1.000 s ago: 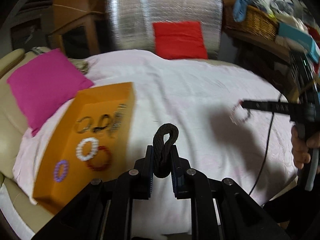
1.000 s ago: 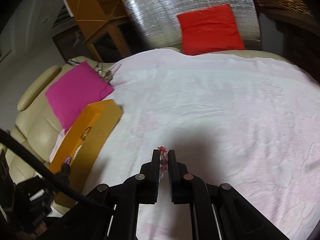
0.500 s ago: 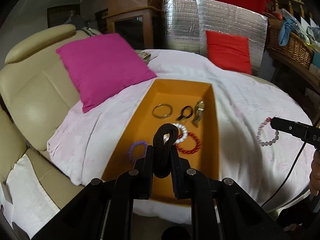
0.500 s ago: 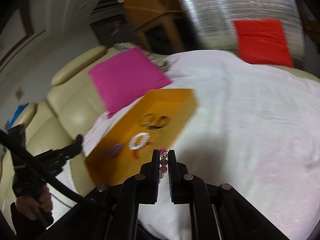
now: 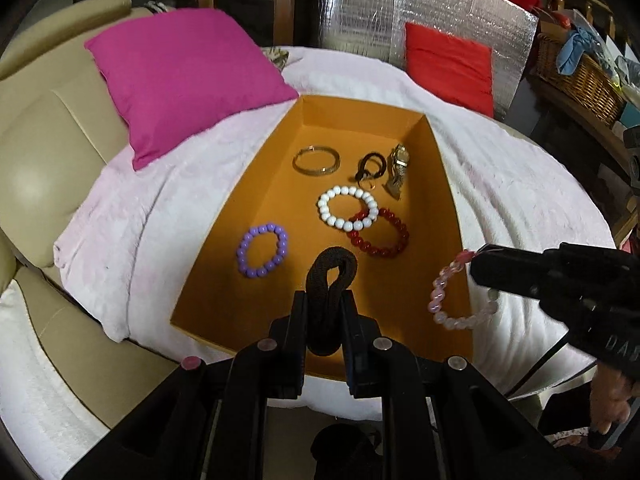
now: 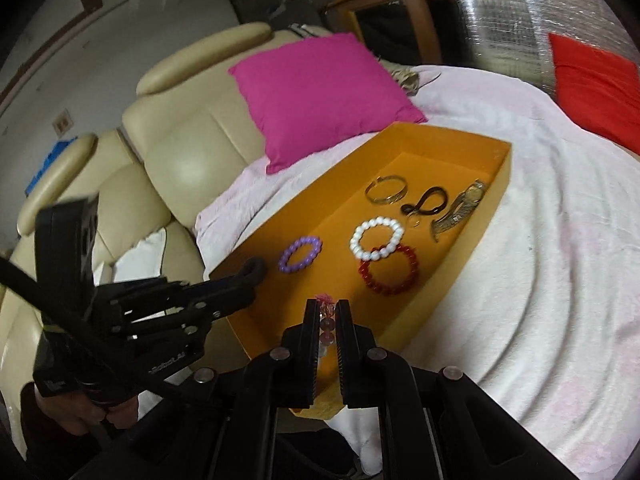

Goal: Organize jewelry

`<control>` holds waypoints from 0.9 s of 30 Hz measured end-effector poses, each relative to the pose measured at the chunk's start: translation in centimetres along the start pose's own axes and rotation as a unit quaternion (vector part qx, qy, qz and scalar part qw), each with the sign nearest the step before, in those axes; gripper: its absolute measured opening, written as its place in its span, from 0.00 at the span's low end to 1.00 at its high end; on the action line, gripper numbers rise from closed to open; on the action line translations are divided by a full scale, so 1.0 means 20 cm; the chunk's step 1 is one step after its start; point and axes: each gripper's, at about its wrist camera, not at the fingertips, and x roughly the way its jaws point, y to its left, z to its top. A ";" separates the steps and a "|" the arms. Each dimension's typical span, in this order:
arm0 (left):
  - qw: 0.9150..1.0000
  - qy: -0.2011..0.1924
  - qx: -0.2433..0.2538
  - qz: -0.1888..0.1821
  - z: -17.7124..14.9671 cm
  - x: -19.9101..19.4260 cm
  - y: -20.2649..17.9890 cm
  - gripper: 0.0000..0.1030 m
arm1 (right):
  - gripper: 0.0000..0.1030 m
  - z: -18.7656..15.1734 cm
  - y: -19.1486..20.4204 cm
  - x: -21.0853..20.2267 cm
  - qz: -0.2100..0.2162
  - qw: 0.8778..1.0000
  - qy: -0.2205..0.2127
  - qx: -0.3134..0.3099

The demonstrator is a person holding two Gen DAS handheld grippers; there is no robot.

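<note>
An open orange box [image 5: 450, 200] lies on the pale pink blanket. Inside it are a purple bead bracelet [image 5: 262, 255], a white one [image 5: 347, 208], a red one [image 5: 384, 236], a gold bangle [image 5: 316, 161], a black cord [image 5: 370, 166] and a watch [image 5: 398, 168]. My left gripper [image 5: 324, 304] hangs over the box's near end, shut on a dark braided loop [image 5: 331, 276]. My right gripper [image 6: 327, 312] is shut on a pink bead bracelet [image 5: 444, 300], which dangles over the box's near right rim. The left wrist view shows the right gripper [image 5: 478, 266] coming in from the right.
A magenta pillow [image 5: 188, 80] lies left of the box on the beige sofa [image 5: 44, 152]. A red cushion [image 5: 448, 66] leans on a silver foil panel [image 5: 380, 12] behind. A wicker basket [image 5: 580, 76] stands on a shelf at the far right. The blanket [image 5: 520, 200] spreads right of the box.
Both grippers have swung left from the open blanket to the orange box, each keeping its hold. The pink bracelet has come from beside the box to its near right rim.
</note>
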 end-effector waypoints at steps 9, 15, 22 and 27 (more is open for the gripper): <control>0.998 0.056 0.003 -0.002 0.02 0.17 0.02 0.16 | 0.09 0.00 0.02 0.19 -0.016 0.999 0.041 -0.012; 0.997 0.068 0.007 0.026 0.03 0.20 0.02 0.40 | 0.12 0.03 -0.03 0.20 -0.013 0.998 0.054 0.015; 0.996 0.037 0.024 0.074 0.05 0.08 -0.03 0.58 | 0.14 0.07 -0.12 0.07 -0.015 0.999 0.016 0.036; 0.993 0.005 0.029 0.115 0.08 -0.06 -0.12 0.64 | 0.22 0.08 -0.20 -0.08 -0.024 0.999 -0.001 0.045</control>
